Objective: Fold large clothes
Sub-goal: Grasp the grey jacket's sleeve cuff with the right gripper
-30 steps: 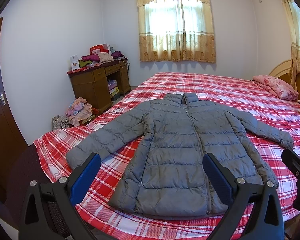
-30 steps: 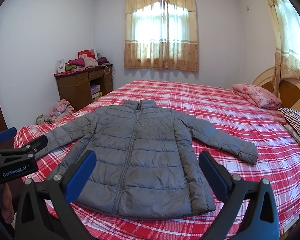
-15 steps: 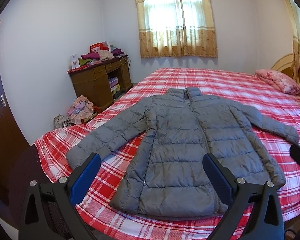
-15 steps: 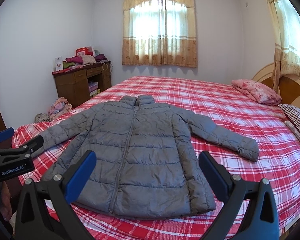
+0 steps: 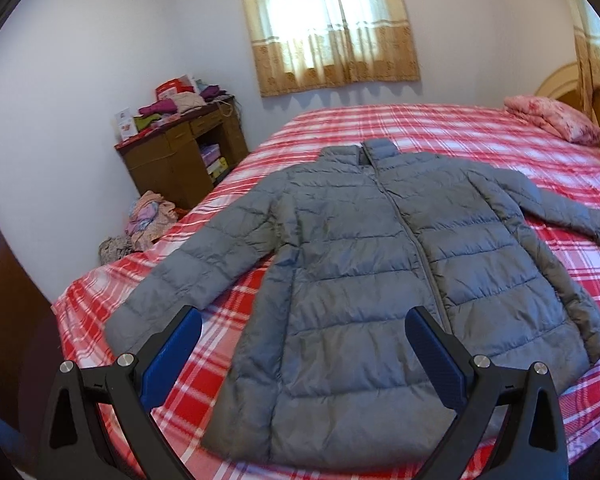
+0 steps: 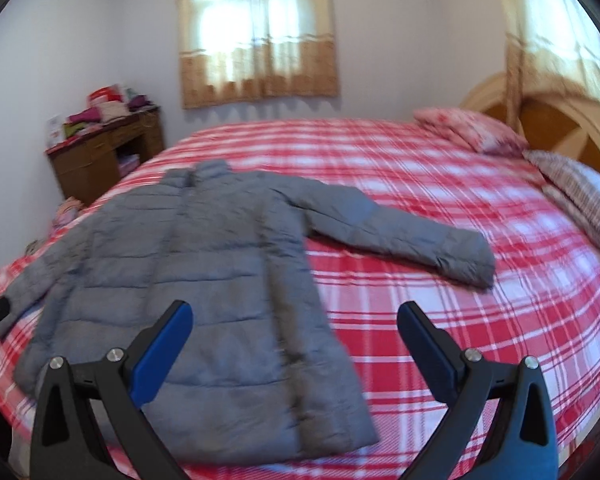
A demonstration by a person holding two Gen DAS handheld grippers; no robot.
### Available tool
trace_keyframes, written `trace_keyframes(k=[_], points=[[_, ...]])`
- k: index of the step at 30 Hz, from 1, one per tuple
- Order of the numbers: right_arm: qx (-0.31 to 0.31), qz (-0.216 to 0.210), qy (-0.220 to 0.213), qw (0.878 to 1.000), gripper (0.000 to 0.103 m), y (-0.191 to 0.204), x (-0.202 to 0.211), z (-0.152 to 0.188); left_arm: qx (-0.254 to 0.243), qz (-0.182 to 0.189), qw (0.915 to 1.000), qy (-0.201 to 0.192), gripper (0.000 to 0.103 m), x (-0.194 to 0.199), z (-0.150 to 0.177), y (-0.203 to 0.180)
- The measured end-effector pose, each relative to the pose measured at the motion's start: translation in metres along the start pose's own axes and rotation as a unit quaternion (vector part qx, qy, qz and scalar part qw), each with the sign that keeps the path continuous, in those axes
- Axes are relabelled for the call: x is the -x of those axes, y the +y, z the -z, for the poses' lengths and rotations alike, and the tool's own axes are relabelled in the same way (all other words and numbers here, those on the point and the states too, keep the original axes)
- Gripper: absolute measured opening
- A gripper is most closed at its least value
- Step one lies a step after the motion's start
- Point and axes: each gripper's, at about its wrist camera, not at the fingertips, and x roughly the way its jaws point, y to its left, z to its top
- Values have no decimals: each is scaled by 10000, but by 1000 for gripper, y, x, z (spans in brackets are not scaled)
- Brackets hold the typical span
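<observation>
A: Where is the grey puffer jacket?

B: We see it spread flat, front up, sleeves out, on the red plaid bed.

A: And the grippers?

B: Our left gripper and right gripper hover above the jacket's hem, fingers spread apart, grasping nothing.

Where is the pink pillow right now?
The pink pillow lies at the far right of the plaid bed, by the wooden headboard, well beyond the grey puffer jacket.
</observation>
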Motion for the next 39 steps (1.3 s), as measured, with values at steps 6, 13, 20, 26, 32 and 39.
trace_keyframes(k=[6,13,20,26,32,39], points=[[-713,571,298,9954,99,-77,-52,-7,-112,126,9996,234,102,-57,-11,-16],[-1583,1463,627,9745,93,-185,-112,-29,-200,-82,9991,373,102,-118,-36,-24],[-2075,1454,1013,9620,75,-231,-152,-35,-112,-300,9984,473,102,-163,-55,-16],[-2102,969,1152,9660,22,-239,-171,-34,13,-393,9968,694,102,-191,-57,-8],[-1403,1040,816,9812,14,-203,-158,-68,47,-443,9963,741,102,-200,-59,5],[-321,749,266,9963,13,-112,-144,-122,236,-514,9964,632,102,-201,-74,30]])
